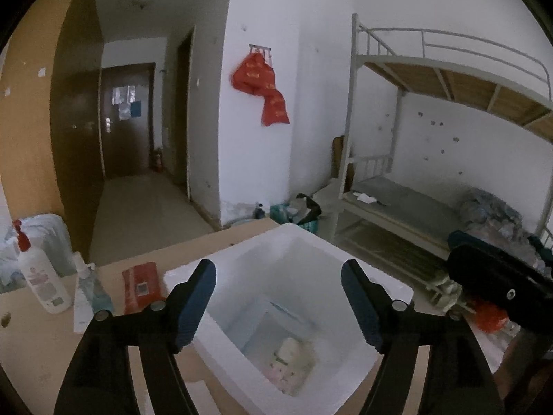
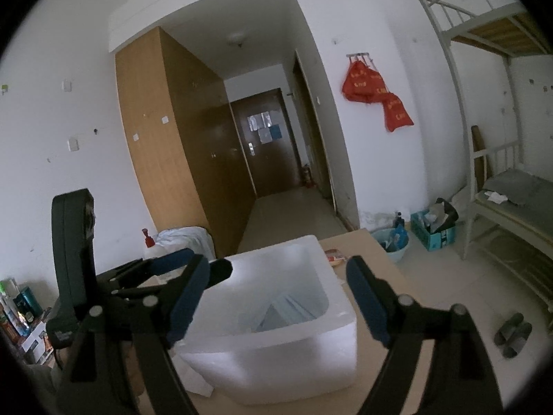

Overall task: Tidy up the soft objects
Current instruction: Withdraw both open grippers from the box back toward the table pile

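A white foam box (image 1: 287, 233) stands open-topped on the wooden table (image 1: 38, 363). At its bottom lies a pale soft packet with pinkish print (image 1: 290, 363) beside a light blue sheet. My left gripper (image 1: 278, 269) hovers over the box's mouth, open, with nothing between its blue pads. My right gripper (image 2: 280, 266) is held over the same box (image 2: 276, 356) from its near side, also open and empty. In the right wrist view the soft packet is hidden by the box wall.
Left of the box on the table are a red flat packet (image 1: 141, 285), a small spray bottle (image 1: 86, 283) and a white pump bottle (image 1: 41, 280). A metal bunk bed (image 1: 397, 204) stands to the right. Bins (image 2: 432, 231) sit on the floor by the wall.
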`<action>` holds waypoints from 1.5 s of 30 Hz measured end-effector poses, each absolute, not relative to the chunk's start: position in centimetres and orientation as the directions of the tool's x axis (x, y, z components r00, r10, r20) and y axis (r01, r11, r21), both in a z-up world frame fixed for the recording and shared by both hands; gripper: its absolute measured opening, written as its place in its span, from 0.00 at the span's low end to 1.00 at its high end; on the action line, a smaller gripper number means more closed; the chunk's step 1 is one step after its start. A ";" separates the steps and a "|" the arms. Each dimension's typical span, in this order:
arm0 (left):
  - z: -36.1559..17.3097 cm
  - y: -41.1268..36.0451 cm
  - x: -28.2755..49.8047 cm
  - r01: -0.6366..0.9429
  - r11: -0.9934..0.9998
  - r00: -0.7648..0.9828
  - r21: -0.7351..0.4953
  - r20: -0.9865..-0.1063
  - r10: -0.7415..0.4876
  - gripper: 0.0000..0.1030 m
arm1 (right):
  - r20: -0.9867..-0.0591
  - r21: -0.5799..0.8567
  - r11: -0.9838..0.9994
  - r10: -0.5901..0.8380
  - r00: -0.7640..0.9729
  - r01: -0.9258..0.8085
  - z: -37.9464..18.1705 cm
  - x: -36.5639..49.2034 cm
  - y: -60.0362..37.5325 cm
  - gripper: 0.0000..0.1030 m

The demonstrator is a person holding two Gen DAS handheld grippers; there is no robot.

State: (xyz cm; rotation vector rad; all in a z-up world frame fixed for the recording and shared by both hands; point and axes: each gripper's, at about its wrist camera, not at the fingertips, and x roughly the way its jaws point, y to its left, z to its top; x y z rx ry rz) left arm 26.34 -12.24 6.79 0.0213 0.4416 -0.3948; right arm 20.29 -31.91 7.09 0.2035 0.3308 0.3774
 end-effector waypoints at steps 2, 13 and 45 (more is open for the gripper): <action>6.8 -12.1 26.3 0.363 0.930 0.837 -0.052 -0.421 -0.350 0.74 | -0.280 0.252 0.909 0.396 0.875 -0.331 7.1 20.3 -31.9 0.82; 7.5 -10.9 25.6 0.300 0.953 0.868 -0.028 -0.406 -0.285 0.74 | -0.279 0.261 0.902 0.411 0.868 -0.344 6.7 20.4 -31.6 0.82; 10.5 -0.3 16.7 0.059 0.998 0.957 -0.023 -0.282 -0.063 0.98 | -0.302 0.180 0.827 0.562 0.770 -0.533 7.1 20.1 -22.4 0.87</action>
